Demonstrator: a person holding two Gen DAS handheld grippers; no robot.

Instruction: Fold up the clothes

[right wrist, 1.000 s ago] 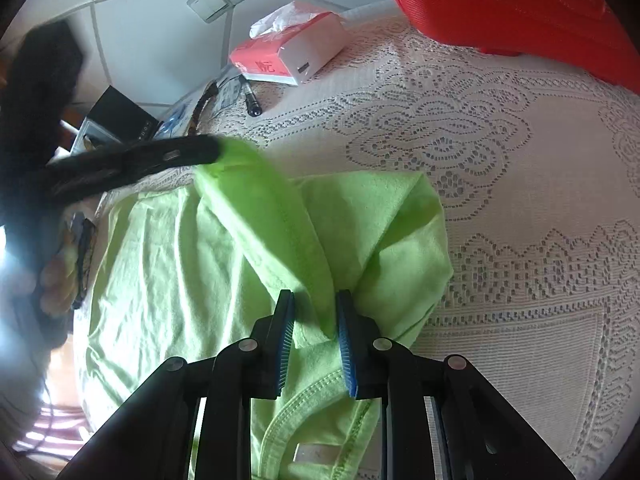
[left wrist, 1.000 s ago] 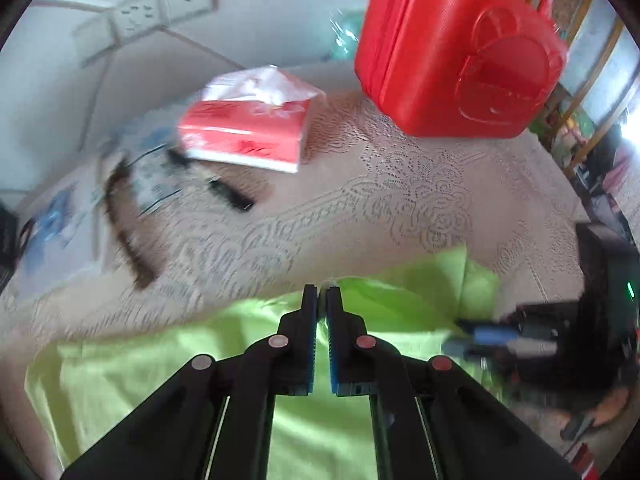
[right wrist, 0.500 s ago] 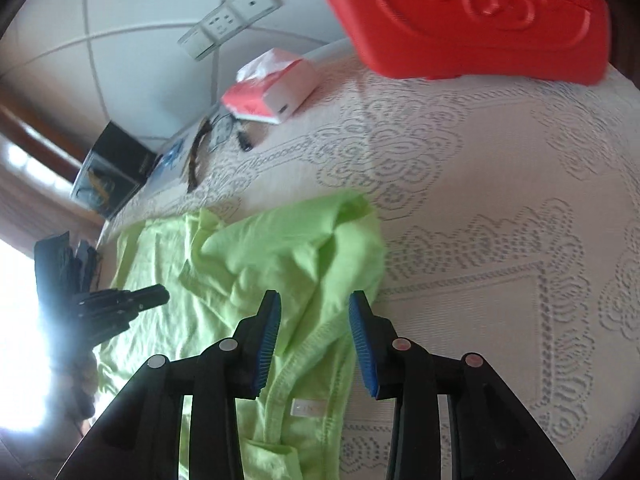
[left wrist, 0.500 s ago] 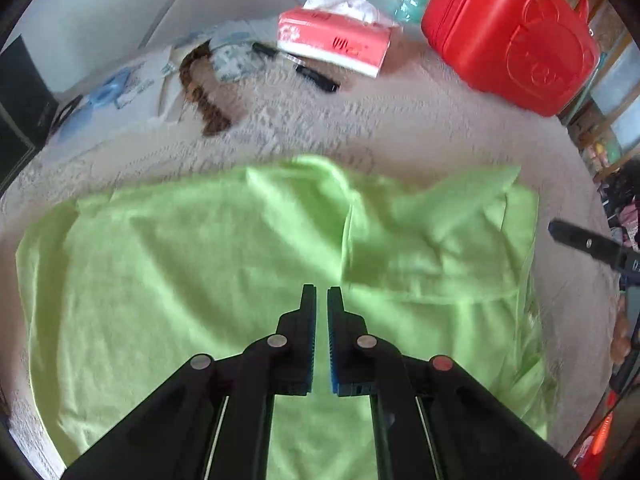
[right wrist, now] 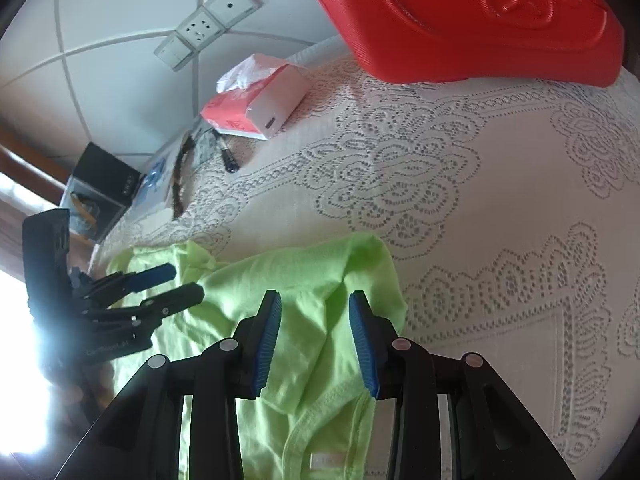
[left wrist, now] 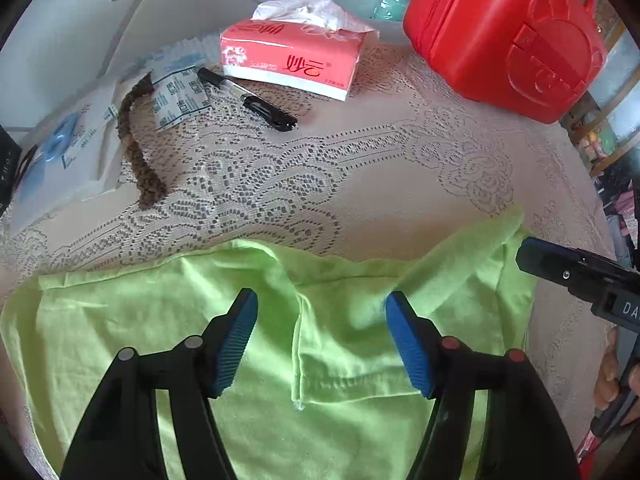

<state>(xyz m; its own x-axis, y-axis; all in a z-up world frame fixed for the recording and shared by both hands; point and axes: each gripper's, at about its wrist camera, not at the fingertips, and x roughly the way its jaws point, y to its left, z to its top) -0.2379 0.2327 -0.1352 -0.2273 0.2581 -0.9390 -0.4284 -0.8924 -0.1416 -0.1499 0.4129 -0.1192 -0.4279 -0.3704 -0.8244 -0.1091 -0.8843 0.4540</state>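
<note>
We see the lime-green cotton shirt (left wrist: 352,344) lying on the near part of the lace-covered surface (left wrist: 400,184), its long axis running side to side in the left wrist view. Its far hem is an uneven line, and one folded corner rises to a point at the right, close to the right gripper (right wrist: 314,340). Beyond that hem a wide band of bare lace stays open.

Past that band, well apart from the shirt, stand a red plastic case (left wrist: 504,36), a pink and white tissue pack (left wrist: 292,58), a black marker pen (left wrist: 248,98), a brown braided cord (left wrist: 134,144) and some printed packets (left wrist: 176,100). A black box (right wrist: 100,188) sits at the far left edge in the right wrist view, and white wall sockets (right wrist: 208,24) are mounted above. None of these lies on the cloth.

Our left gripper (left wrist: 322,340) hangs over the middle of the shirt, jaws opening, spread over a seam with nothing pinched. The right gripper's jaws stand apart over a bunched fold near the collar, whose label (right wrist: 326,460) shows below; the pads do not press the cloth.
</note>
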